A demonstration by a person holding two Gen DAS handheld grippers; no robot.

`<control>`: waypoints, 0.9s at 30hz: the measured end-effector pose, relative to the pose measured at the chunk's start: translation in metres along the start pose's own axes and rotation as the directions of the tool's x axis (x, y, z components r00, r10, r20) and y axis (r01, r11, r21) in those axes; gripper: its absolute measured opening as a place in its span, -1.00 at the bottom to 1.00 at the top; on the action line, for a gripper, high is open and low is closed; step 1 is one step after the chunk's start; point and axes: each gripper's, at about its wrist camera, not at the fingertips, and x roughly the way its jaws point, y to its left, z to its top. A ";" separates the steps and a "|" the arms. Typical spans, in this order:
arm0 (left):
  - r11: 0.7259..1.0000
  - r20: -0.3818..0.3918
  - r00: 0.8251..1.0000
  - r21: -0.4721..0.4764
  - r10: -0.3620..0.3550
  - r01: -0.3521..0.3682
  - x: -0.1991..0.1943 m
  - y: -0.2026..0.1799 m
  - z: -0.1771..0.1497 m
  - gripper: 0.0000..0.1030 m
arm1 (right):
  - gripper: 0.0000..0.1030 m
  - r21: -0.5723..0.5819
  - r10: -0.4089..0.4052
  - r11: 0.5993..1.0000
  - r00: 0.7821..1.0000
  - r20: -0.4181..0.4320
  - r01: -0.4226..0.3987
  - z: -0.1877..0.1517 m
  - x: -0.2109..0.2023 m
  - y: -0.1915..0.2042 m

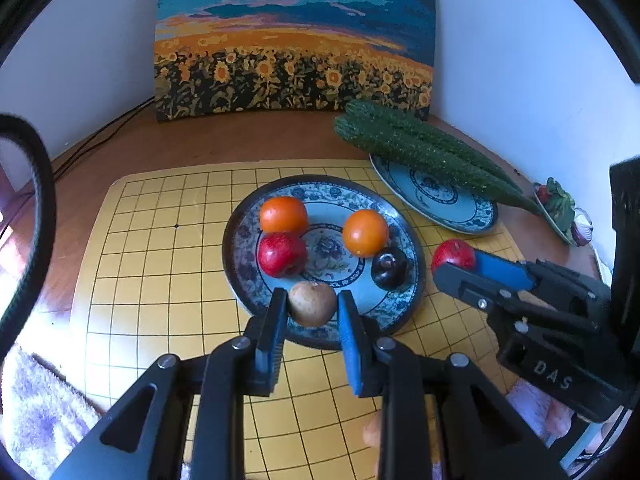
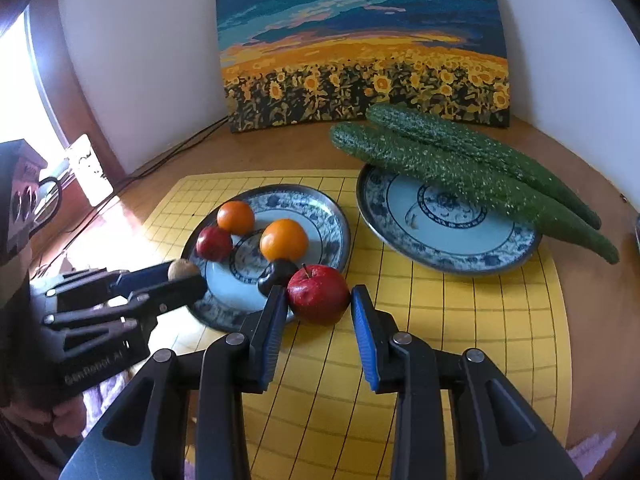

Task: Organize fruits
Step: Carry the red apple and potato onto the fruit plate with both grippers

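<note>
Apple sits mid-frame between the right gripper's parted, untouching fingers, just off the fruit plate's lower-right rim.

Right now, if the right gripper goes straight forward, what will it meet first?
The right gripper would first meet the red apple on the yellow grid mat; it already sits between the open jaws, apparently untouched.
</note>
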 end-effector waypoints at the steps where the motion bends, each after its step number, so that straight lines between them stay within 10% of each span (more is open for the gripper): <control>1: 1.000 0.000 1.000 0.000 0.001 -0.001 0.001 0.000 0.000 -0.49 | -0.34 -0.003 0.001 1.000 1.000 0.002 -0.001 0.002 0.001 0.000; 27: 0.999 -0.013 1.000 -0.036 0.008 -0.009 0.027 0.011 0.010 -0.49 | -0.34 -0.031 -0.033 0.999 0.999 -0.025 0.032 0.021 0.025 -0.003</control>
